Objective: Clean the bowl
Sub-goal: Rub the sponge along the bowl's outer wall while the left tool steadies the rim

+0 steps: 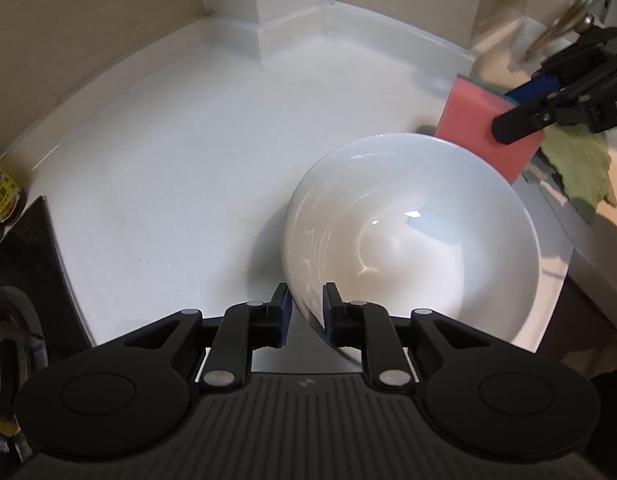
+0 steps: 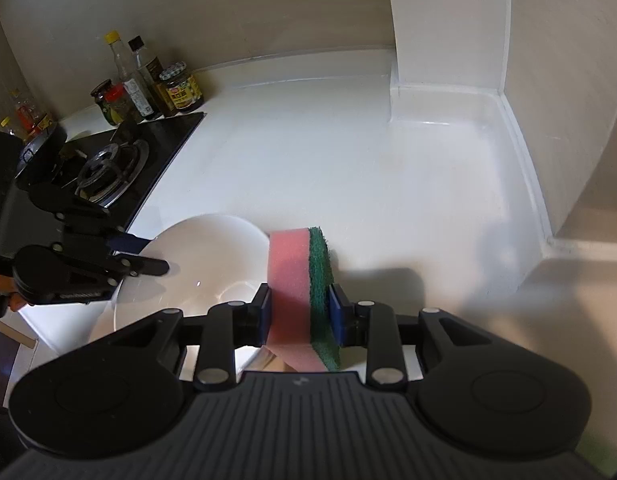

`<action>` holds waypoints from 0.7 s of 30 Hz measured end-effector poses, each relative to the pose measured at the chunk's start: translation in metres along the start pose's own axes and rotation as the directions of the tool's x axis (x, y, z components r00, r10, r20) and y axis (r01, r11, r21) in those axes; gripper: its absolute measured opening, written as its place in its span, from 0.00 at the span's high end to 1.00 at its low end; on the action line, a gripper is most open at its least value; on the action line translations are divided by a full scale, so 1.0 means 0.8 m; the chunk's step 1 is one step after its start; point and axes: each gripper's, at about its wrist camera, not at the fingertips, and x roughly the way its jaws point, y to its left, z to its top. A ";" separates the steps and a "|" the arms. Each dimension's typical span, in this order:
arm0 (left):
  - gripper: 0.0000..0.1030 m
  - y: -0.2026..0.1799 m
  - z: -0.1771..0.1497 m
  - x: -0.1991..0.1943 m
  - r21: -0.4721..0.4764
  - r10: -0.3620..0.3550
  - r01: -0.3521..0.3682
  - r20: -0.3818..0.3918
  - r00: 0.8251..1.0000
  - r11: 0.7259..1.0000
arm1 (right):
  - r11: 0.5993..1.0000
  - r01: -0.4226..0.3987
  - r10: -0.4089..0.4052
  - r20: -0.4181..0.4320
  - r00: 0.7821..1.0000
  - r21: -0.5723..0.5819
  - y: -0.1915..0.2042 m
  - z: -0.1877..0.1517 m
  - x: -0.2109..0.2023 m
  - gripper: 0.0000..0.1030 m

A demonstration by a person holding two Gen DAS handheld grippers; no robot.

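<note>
A white bowl [image 1: 408,232] is held tilted above the white counter; my left gripper [image 1: 306,312] is shut on its near rim. The bowl also shows in the right wrist view [image 2: 212,256], with the left gripper [image 2: 148,256] clamped on its left rim. My right gripper [image 2: 300,312] is shut on a pink sponge [image 2: 288,280] with a green scouring side, held upright just right of the bowl. In the left wrist view the sponge [image 1: 476,120] and right gripper [image 1: 520,108] sit just beyond the bowl's far right rim.
A white counter [image 2: 348,168] runs to a corner pillar [image 2: 444,32]. A black gas hob [image 2: 112,164] sits at the left with several sauce bottles and jars [image 2: 148,80] behind it. A green cloth [image 1: 576,164] and a tap [image 1: 564,24] are at the right.
</note>
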 end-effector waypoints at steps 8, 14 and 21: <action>0.84 -0.011 0.052 0.037 0.209 -0.017 0.020 -0.015 1.000 0.978 | 0.997 0.060 -0.061 -0.007 0.998 -0.044 0.005 0.025 0.012 0.75; 0.79 -0.010 0.019 0.008 0.022 0.041 -0.042 0.015 0.999 0.999 | 0.998 0.054 -0.054 0.004 0.999 -0.012 0.001 0.020 0.014 0.75; 0.86 -0.006 -0.005 0.000 -0.033 0.021 -0.020 0.018 1.000 0.999 | 1.000 0.022 -0.022 0.010 1.000 0.021 0.003 0.004 0.006 0.75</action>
